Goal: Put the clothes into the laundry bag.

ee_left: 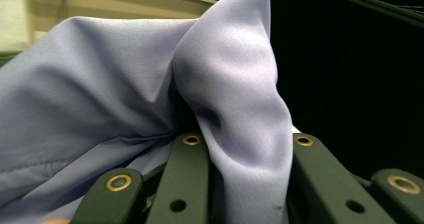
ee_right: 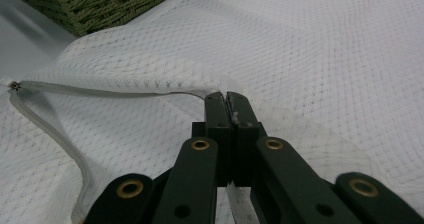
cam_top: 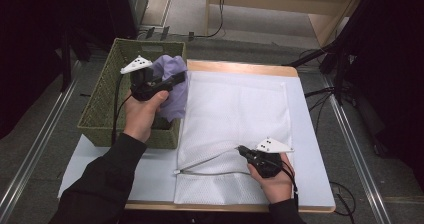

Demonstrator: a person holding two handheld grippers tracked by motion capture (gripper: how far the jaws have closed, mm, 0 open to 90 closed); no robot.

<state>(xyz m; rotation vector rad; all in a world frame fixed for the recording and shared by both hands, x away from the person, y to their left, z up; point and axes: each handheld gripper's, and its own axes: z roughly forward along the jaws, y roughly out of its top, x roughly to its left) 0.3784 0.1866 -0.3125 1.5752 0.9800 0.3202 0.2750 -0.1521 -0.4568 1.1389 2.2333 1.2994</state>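
**Lilac cloth lifted over basket**

Held aloft at the wicker basket (cam_top: 107, 111) rim — a lilac cloth (cam_top: 172, 86), clamped in the left tongs (cam_top: 176, 79). Just right of the basket, spread flat on the worktop (cam_top: 312, 149), a white mesh bag (cam_top: 235, 109). Pinched shut on its open zipper edge (cam_top: 210, 159) — the right tongs (cam_top: 241, 150).

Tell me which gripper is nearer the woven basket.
Left. The left gripper holds the lavender cloth at the basket's right rim; the right gripper pinches the mesh bag's zipper edge, farther off.
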